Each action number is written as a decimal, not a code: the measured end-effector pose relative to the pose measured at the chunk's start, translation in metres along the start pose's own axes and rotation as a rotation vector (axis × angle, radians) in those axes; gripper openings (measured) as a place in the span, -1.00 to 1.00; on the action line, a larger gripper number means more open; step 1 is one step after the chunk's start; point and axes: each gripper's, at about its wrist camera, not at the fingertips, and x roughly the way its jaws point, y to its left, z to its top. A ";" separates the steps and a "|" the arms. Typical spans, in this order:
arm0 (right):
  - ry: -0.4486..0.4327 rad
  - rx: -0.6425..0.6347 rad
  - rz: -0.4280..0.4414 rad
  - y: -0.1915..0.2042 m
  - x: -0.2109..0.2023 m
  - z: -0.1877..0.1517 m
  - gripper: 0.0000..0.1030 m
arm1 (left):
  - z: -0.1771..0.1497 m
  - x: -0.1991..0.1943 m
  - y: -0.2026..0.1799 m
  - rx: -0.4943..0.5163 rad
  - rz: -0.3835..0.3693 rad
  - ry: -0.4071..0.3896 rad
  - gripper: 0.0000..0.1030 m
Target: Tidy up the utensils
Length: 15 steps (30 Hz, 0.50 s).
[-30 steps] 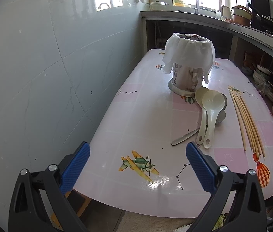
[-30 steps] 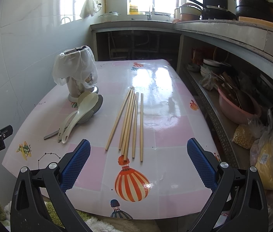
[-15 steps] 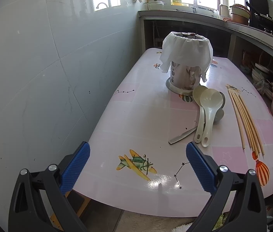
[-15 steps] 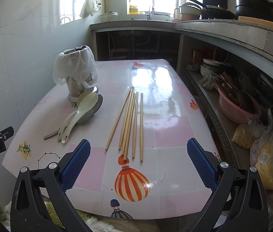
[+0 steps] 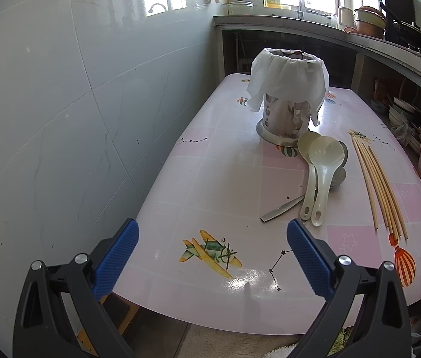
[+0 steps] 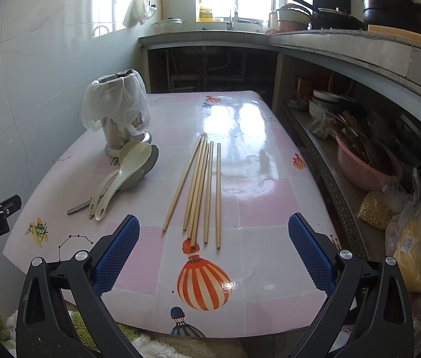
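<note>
Pink tabletop (image 6: 264, 197) with balloon prints, against tiled wall (image 5: 61, 104). Utensil holder (image 5: 287, 101) upright near wall side, white plastic bag draped over rim. Chopsticks (image 6: 201, 191) loose bundle mid-tabletop, roughly parallel. Cream spoons (image 5: 318, 176) stacked just beside holder base, over metal spoon, handles toward camera. Left gripper (image 5: 213, 256) wide open, empty, over near tabletop edge. Right gripper (image 6: 214, 250) wide open, empty, just short of chopstick ends.

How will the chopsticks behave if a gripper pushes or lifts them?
The chopsticks look thin, straight and stiff, so they probably will not bend. They lie loose on the glossy table, so they may slide or scatter. Being slender, they are likely light.
</note>
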 end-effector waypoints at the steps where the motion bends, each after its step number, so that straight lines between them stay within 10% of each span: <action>1: -0.001 -0.001 0.000 0.000 0.000 0.000 0.85 | 0.000 0.000 0.001 0.000 -0.001 -0.001 0.89; 15: 0.000 0.000 -0.001 -0.001 0.000 -0.001 0.85 | -0.001 0.001 0.001 0.002 0.000 0.001 0.89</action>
